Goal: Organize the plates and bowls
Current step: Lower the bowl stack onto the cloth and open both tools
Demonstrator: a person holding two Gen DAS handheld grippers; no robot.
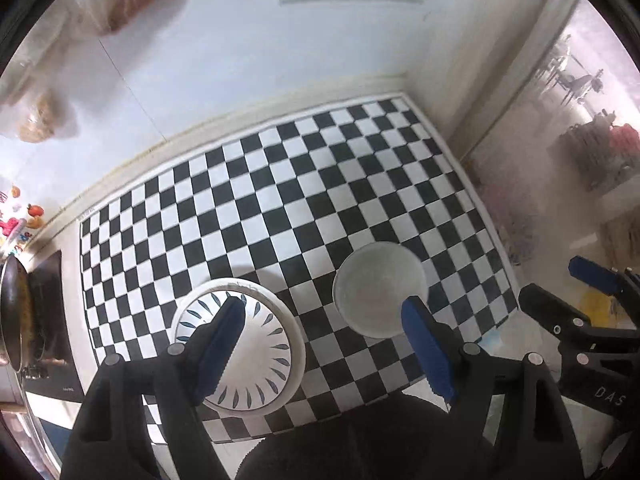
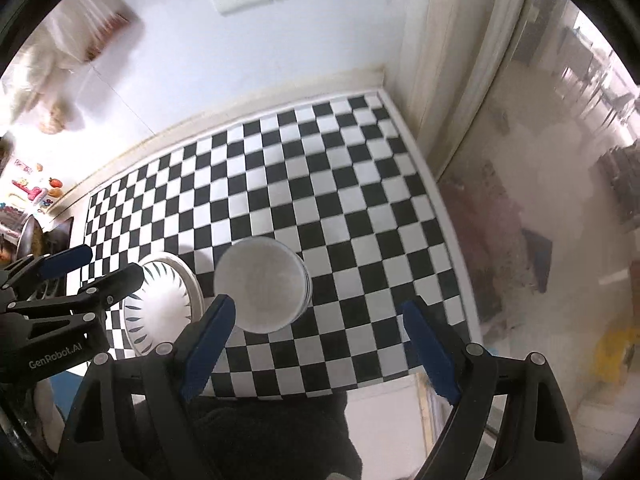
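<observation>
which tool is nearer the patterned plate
Left. The left tool hangs open above the patterned plate, one finger across it; the right tool hangs open beside it, over the white bowl.

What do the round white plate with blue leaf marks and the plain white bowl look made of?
The plate looks like glazed ceramic: smooth, with painted leaf strokes. The bowl could be ceramic or melamine: its matte, unpatterned surface leaves that open.

Your left wrist camera looked steeply down, from well above, past its blue-padded fingers onto the black-and-white checkered mat (image 1: 304,200). Your right wrist camera faced likewise from just beside it. Both shared that mat (image 2: 320,184), the white round bowl (image 1: 378,288) (image 2: 262,284) and the leaf-patterned white plate (image 1: 256,356) (image 2: 160,308).
</observation>
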